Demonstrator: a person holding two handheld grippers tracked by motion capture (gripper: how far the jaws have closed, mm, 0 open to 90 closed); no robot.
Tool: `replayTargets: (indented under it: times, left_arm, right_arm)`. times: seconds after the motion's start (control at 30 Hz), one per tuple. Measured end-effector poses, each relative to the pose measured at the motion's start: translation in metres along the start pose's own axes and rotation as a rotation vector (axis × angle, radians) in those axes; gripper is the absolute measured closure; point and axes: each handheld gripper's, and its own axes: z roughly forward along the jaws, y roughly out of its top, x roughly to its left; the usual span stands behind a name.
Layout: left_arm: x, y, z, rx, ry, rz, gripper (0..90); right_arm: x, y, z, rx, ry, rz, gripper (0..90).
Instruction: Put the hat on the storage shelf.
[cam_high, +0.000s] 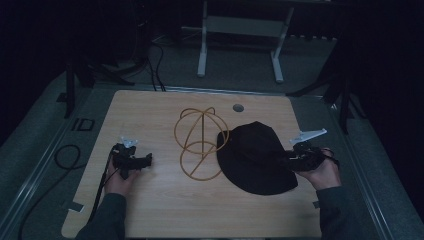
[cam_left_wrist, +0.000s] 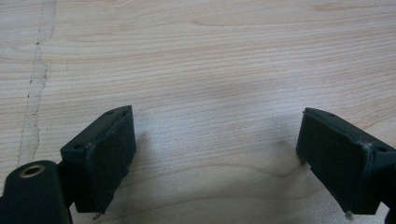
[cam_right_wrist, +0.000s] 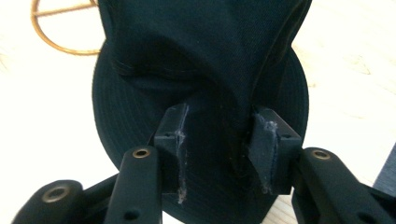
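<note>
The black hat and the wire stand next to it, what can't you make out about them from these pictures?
- Black hat, high view: dim light hides its fabric detail and how firmly the right gripper holds it.
- Hat, right gripper view: crown top cut off by the upper edge; the part of the brim under the gripper is covered by the folded cloth.
- Wire stand, high view: its right side is hidden behind the hat; in the right gripper view it is cut off by the frame.

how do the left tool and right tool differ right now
The left tool stands wide open over bare wood with nothing between its jaws; the right tool is closed on a fold of the black hat. In the high view the left tool sits apart from the wire stand, while the right tool reaches onto the hat's edge. Both are black, hand-held and low over the table.
</note>
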Motion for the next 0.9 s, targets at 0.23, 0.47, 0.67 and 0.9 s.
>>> replayTargets:
  times: [0.23,0.47,0.67,0.9]
  left_arm:
    - [0.0,0.0,0.0,0.002,0.0,0.001,12.2]
    - [0.0,0.0,0.0,0.001,0.0,0.0,12.2]
    - [0.0,0.0,0.0,0.0,0.0,0.0,12.2]
    - [0.0,0.0,0.0,-0.002,0.0,-0.002,12.2]
  right_arm:
    - [-0.004,0.008,0.007,0.081,0.012,-0.041,55.4]
    - [-0.009,0.017,0.014,0.16,0.029,-0.069,53.2]
    - [-0.011,0.022,0.023,0.236,0.054,-0.083,47.9]
    - [-0.016,0.031,0.035,0.317,0.08,-0.086,43.4]
